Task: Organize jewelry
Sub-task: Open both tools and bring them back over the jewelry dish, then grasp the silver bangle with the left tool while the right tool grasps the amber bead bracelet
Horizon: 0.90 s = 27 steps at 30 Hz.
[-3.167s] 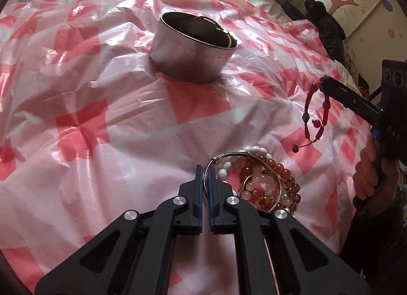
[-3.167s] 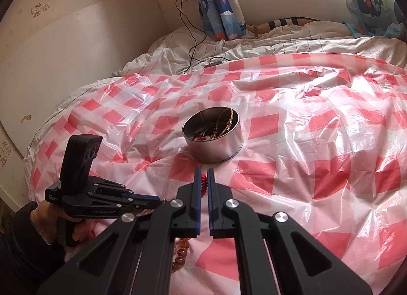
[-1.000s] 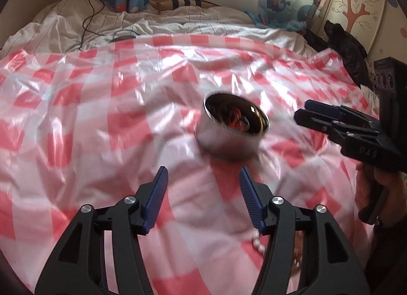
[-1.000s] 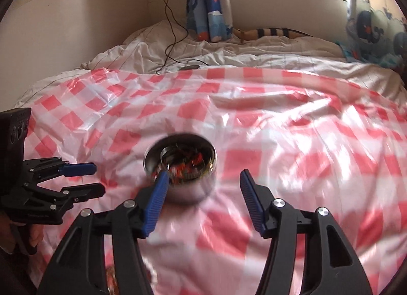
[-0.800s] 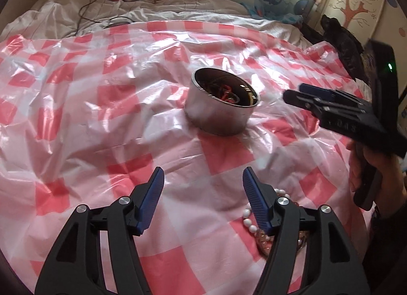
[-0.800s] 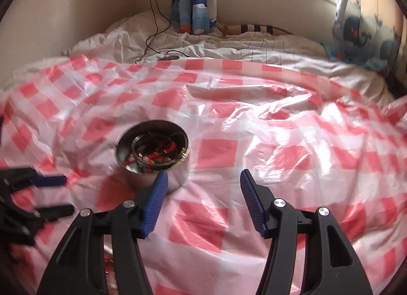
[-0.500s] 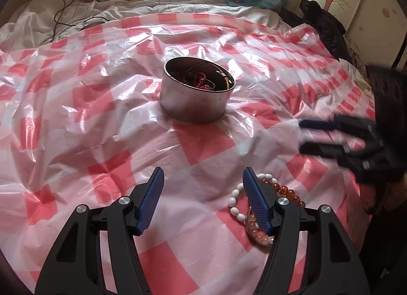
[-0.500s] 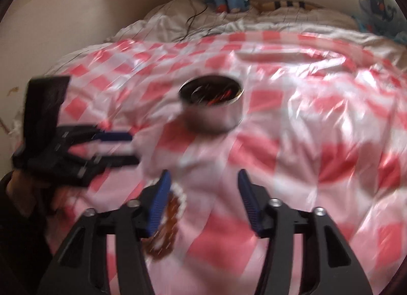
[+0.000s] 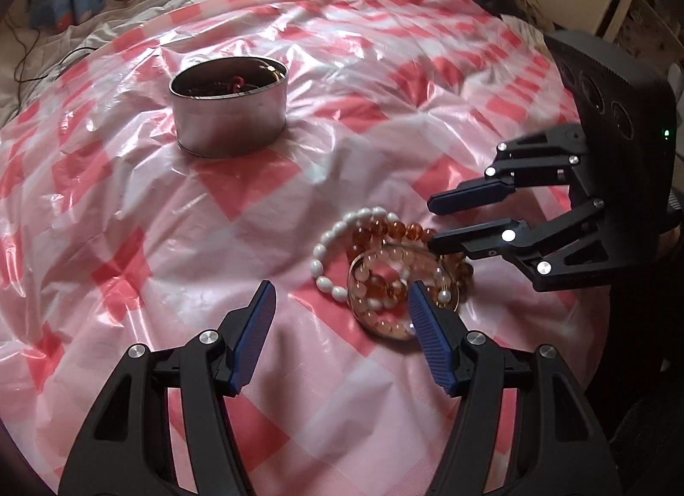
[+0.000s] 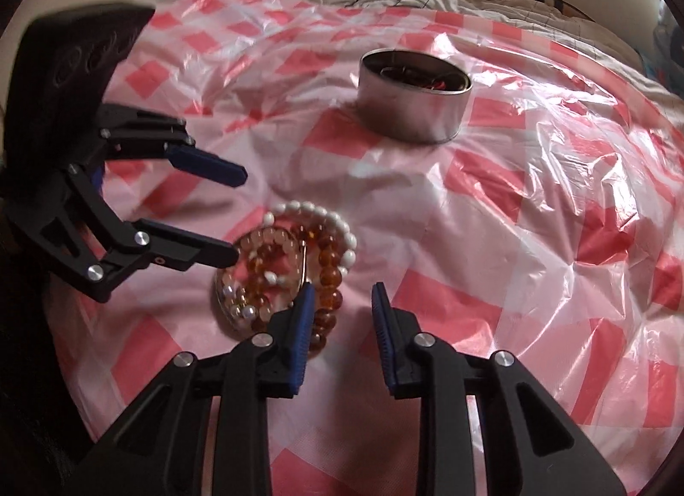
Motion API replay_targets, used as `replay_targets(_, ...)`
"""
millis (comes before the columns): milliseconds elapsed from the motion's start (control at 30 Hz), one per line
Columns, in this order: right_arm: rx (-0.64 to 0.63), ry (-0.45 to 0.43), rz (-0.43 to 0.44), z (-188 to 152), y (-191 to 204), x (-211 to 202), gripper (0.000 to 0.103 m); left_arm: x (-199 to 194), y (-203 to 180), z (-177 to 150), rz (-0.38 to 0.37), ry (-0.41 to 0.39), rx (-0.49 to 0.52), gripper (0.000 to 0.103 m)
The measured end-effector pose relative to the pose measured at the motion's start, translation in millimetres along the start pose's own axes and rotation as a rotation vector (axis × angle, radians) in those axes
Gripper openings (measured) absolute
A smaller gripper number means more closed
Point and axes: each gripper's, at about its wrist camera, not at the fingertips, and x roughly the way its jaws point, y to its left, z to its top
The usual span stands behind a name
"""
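On a bed under a red-and-white checked plastic sheet [image 9: 239, 197], the left wrist view shows the round metal tin [image 9: 228, 105] already holding some jewelry, while a pile of white, amber and pink bead bracelets [image 9: 384, 269] lies well short of it; the left gripper [image 9: 337, 321] stands wide open and empty beside the pile. In the right wrist view the right gripper [image 10: 342, 308] is closing just beside that pile, nothing between its jaws, so these bracelets are likely still left to move into the tin.

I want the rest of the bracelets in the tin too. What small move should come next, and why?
Probably shift the right hand-held gripper sideways over the amber bead bracelet. Its jaws are closing with nothing between them, the bracelet pile lies beside one finger, and the metal tin stands apart.
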Motion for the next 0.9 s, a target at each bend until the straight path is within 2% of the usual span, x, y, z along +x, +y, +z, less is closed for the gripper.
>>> replay_targets(133, -0.060, 0.016, -0.070, -3.5, 3.5, 3.3, 0.028, 7.9, -4.1, -6.6, 0.042, 0.029, 0.009, 0.061)
replay_targets(267, -0.043, -0.002, -0.182, -2.4, -7.8, -3.8, 0.028, 6.7, 0.3, -5.7, 0.065, 0.021, -0.007, 0.061)
replay_targets(367, -0.053, -0.002, -0.144, -2.4, -6.1, -3.3, 0.028, 5.6, -1.4, -4.4, 0.066, 0.014, 0.004, 0.060)
replay_targets(467, -0.092, 0.017, -0.133, -3.9, 3.1, 3.5, 0.028, 6.8, -10.9, -2.1, 0.040, 0.005, 0.039, 0.046)
replay_targets(533, -0.089, 0.014, -0.139, -3.0, 1.8, 3.8, 0.028, 7.8, -17.0, -2.0, 0.028, 0.005, 0.062, 0.029)
replay_targets(567, -0.081, 0.009, -0.147, -2.7, -0.2, 2.8, 0.028, 7.6, -19.1, -1.7, 0.020, 0.001, 0.070, 0.026)
replay_targets(633, -0.068, 0.006, -0.149, -2.7, -2.4, 2.8, 0.014, 8.3, -21.7, -0.5, 0.020, -0.002, 0.071, 0.014)
replay_targets(767, -0.061, -0.002, -0.156, -1.4, -2.1, 3.5, 0.014, 1.8, -14.7, 1.7, 0.013, -0.026, 0.033, 0.000)
replay_targets(900, -0.035, -0.014, -0.168, 0.6, -7.5, 1.1, 0.014, -17.5, -2.2, 6.1, -0.043, -0.102, -0.023, 0.000)
